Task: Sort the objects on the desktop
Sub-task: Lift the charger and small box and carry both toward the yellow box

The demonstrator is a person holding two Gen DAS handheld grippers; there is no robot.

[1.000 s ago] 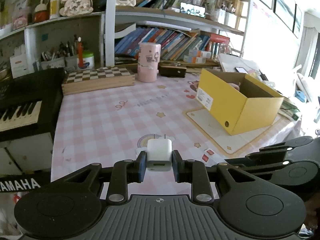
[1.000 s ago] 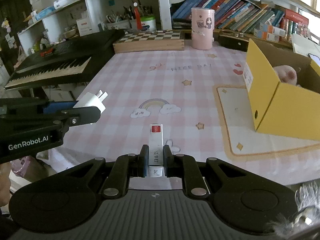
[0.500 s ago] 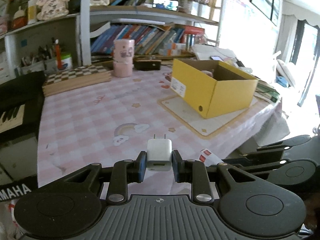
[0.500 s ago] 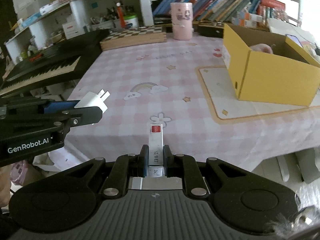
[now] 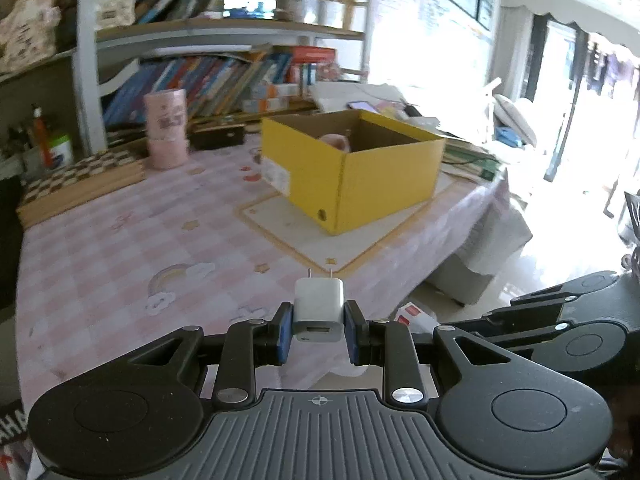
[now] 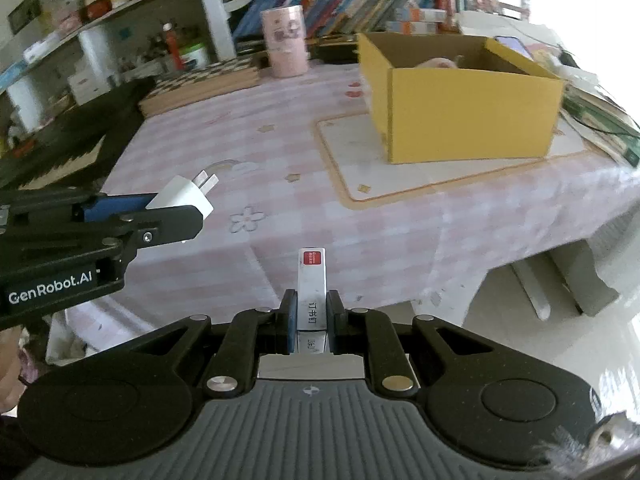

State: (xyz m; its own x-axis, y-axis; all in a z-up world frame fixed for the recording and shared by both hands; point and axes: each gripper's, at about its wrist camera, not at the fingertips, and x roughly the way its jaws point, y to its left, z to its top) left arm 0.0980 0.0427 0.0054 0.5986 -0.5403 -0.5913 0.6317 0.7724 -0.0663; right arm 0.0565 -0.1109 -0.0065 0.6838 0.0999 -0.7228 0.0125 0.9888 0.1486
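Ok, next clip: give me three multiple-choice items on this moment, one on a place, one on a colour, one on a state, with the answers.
1. Where does the yellow cardboard box stand?
A. on the cream mat
B. on the chessboard
C. on the keyboard

2. What colour is the tall canister at the back of the table?
A. green
B. pink
C. black

3. What is the left gripper doing?
A. open and empty
B. shut on a pen
C. shut on the white USB charger

Answers: 1 A, the mat's border shows around the box's base. 2 B, its wall is pale pink in both views. 3 C, the blue pads press both charger sides, prongs pointing forward.
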